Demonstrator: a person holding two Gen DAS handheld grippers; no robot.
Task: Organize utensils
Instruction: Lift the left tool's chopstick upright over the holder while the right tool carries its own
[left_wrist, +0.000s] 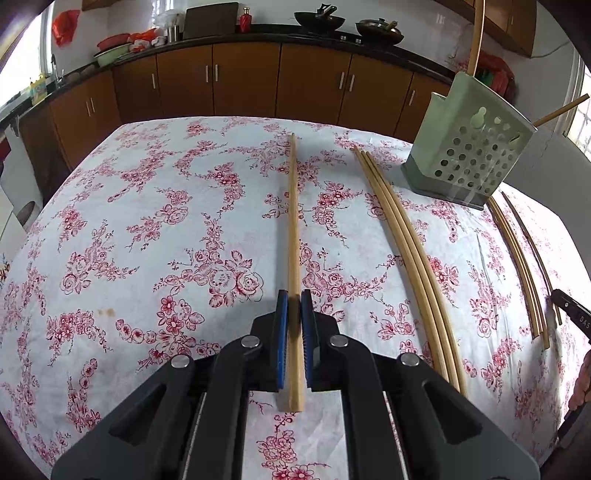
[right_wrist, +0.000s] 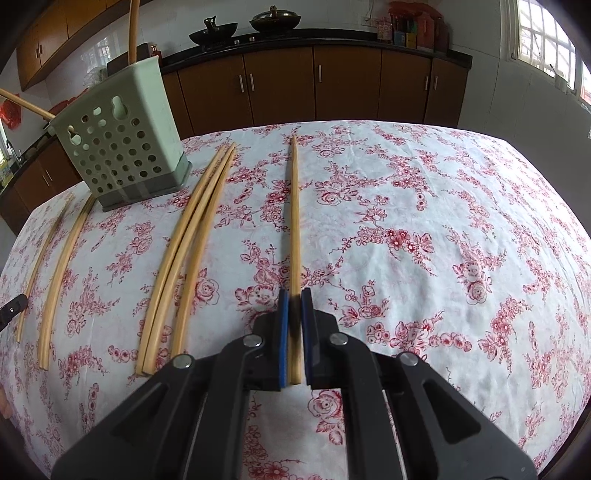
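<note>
Our left gripper (left_wrist: 294, 295): fingers clamped on chopstick (left_wrist: 293, 221), its far end over floral desk (left_wrist: 166, 221). Our right gripper (right_wrist: 294, 295): fingers clamped on second chopstick (right_wrist: 294, 221). Three loose chopsticks (right_wrist: 184, 258) lie on cloth between us, more beyond. Green perforated holder (right_wrist: 122, 155) stands at far edge, some sticks already inside.

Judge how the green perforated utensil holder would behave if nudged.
The holder is tall on a narrow base, with chopsticks leaning out, so it may tip. It looks like thin perforated plastic, probably light, and might slide on the tablecloth.
</note>
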